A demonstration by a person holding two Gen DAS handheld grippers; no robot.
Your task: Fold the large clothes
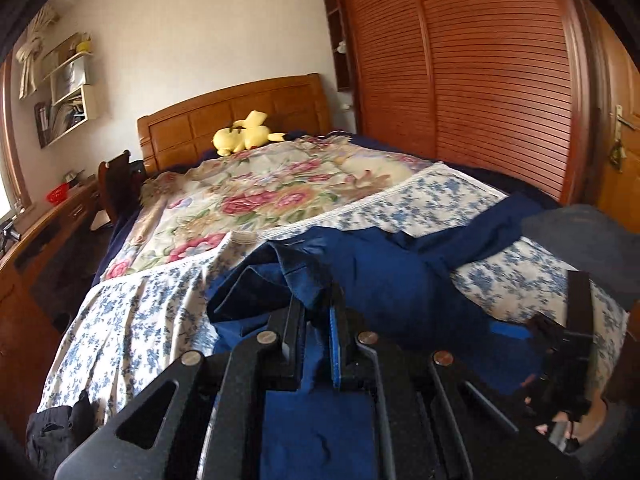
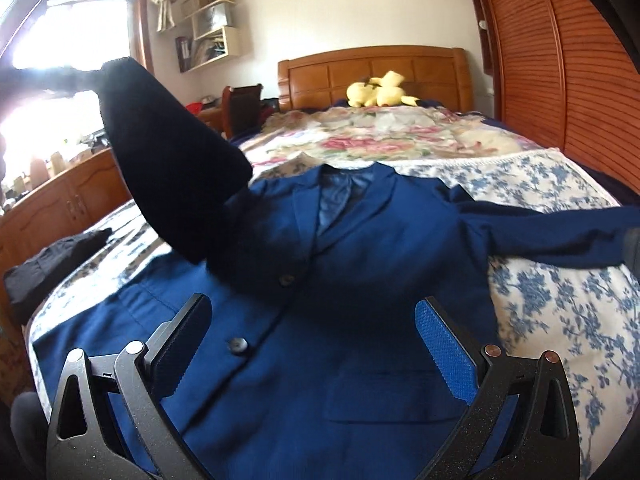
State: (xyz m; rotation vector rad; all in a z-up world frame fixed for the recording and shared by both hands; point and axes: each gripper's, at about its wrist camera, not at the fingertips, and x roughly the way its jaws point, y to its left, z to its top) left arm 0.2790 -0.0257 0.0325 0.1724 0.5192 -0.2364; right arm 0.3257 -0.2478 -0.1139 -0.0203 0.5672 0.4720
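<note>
Our left gripper (image 1: 314,316) is pinching the blue jacket's (image 2: 320,280) sleeve (image 2: 168,168), lifted over the bed (image 2: 560,300); our right gripper (image 2: 316,344) hangs spread above the front. The thin pinch may slip and the sleeve drop crooked. The jacket lies face up, collar toward the headboard (image 2: 372,68), lengthwise along the bed

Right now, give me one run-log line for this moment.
left tool: shut on blue jacket sleeve, lifted | right tool: open, above jacket front | jacket: face up on bed
</note>
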